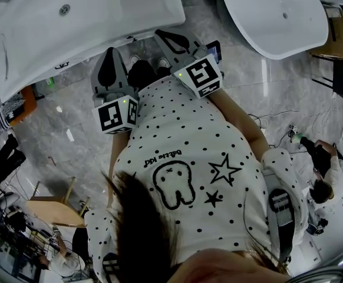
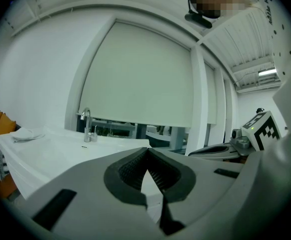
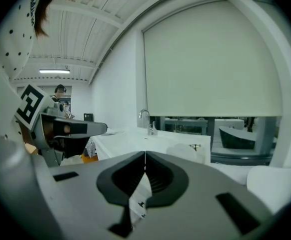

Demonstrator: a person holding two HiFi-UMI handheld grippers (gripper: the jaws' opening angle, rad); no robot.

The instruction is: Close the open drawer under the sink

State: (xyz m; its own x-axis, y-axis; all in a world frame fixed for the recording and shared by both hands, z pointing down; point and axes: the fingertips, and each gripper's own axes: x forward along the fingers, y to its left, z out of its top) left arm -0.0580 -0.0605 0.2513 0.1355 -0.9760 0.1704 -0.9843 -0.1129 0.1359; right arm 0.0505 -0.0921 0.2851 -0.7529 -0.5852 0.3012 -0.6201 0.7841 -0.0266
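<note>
I hold both tools out level in front of me, side by side and a little apart, pointing at the white sink [image 1: 101, 34]. My left gripper [image 1: 111, 52] is clenched, its dark ribbed pads meeting at the tips with nothing between them. My right gripper [image 1: 160, 34] is closed in the same way and is also empty. Each tool's marker cube sits near my shirt, the left cube [image 1: 117, 114] lower than the right cube [image 1: 199, 75]. The sink is a long, glossy white counter with a shallow basin and a small round drain [image 1: 64, 9]. In the left gripper view a chrome faucet [image 2: 87, 124] stands upright at its back edge, in front of a pale window blind [image 2: 140, 79]. The drawer should lie beneath that counter, but from above the overhanging rim covers the cabinet front. Neither gripper view looks low enough, so I cannot tell how far it stands out. Grey marbled floor [image 1: 71, 134] runs below the sink, and a second white basin [image 1: 277, 16] stands apart to my right.
</note>
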